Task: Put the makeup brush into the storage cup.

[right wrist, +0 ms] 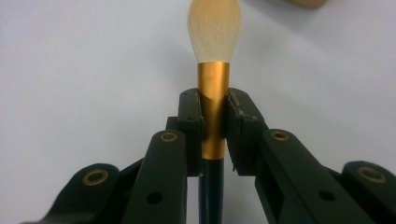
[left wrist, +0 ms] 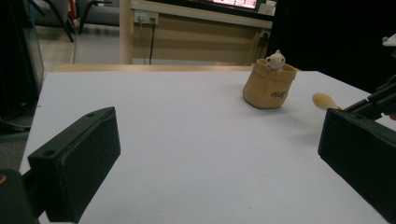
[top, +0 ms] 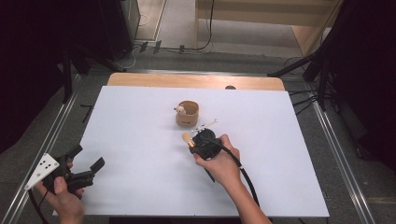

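Brush [right wrist: 214, 88] in play, and the right tongs [right wrist: 214, 133] are clamped squarely on its gold ferrule, jaws pressing either side, with the dark handle running back beneath them. From above, the right hand [top: 219, 161] holds it low over the white bench [top: 140, 116], the pale bristle tip pointing forward and left, just short of the tan cup [top: 187, 113] with the little figure [top: 180, 110] perched inside its rim.

Over at the near left corner, the left tongs [top: 86, 170] rest idle, jaws spread wide with nothing between them.

By my reckoning this brush is a featherweight: stiff along the handle and metal band, soft and easily crushed at the tuft. That ferrule is likely smooth and a touch slippery, so a firm, centred pinch matters, and that's what I see. Bristles are the part to leave alone; the band or the handle just behind it is the sensible place to grab.
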{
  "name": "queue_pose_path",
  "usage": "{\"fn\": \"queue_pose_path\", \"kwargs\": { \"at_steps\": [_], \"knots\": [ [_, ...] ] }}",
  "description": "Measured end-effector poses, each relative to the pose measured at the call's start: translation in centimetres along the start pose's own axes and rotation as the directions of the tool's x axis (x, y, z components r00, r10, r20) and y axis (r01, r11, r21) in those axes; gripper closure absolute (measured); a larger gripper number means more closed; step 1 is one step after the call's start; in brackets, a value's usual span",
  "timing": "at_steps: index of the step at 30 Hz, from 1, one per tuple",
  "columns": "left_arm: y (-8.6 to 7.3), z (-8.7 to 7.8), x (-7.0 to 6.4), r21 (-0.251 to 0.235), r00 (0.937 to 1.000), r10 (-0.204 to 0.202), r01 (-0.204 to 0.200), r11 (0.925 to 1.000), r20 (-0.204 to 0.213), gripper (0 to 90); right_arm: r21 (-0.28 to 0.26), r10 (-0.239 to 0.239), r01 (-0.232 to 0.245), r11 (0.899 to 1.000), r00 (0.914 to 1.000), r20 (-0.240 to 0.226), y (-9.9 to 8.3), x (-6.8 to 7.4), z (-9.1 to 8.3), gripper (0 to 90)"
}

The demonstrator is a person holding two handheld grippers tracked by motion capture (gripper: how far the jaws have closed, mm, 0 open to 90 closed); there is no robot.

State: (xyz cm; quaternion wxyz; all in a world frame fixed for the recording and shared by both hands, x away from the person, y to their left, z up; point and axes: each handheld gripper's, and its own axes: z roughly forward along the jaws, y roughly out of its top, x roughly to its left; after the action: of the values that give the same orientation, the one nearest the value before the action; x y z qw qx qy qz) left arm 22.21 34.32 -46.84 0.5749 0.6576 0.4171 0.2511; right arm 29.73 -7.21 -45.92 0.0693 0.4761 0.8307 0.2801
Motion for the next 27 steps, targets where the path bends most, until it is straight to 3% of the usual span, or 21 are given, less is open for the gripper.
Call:
{"fn": "queue_pose_path", "kwargs": {
  "at_steps": [5, 12, 17, 23, 27],
  "knots": [
    [0.0, 0.0, 0.0, -0.002, 1.0, -0.002, 0.002, 1.0, 0.0, 0.0, -0.091, 0.005, -0.006, 0.996, 1.0, -0.006, -0.1, -0.4, -1.2, 79.0],
    [-0.1, 0.0, 0.1, -0.001, 1.0, -0.001, 0.001, 1.0, 0.001, 0.0, -0.204, 0.008, -0.007, 0.979, 1.0, 0.001, -0.2, -0.4, -2.4, 79.1],
    [0.0, 0.0, 0.0, 0.0, 1.0, 0.001, -0.001, 1.0, 0.001, 0.0, -0.282, 0.019, -0.018, 0.959, 0.9998, -0.001, -0.2, -0.5, -2.9, 79.1],
    [0.0, 0.0, 0.0, -0.001, 1.0, 0.0, 0.0, 1.0, 0.002, 0.0, -0.355, 0.003, 0.004, 0.935, 0.9998, 0.018, -0.1, -0.2, -3.4, 79.1],
    [-0.1, 0.1, -0.1, -0.002, 1.0, 0.0, 0.0, 1.0, 0.005, 0.0, -0.41, 0.0, 0.011, 0.912, 0.9997, 0.026, -0.1, -0.2, -3.7, 79.1]
  ]
}}
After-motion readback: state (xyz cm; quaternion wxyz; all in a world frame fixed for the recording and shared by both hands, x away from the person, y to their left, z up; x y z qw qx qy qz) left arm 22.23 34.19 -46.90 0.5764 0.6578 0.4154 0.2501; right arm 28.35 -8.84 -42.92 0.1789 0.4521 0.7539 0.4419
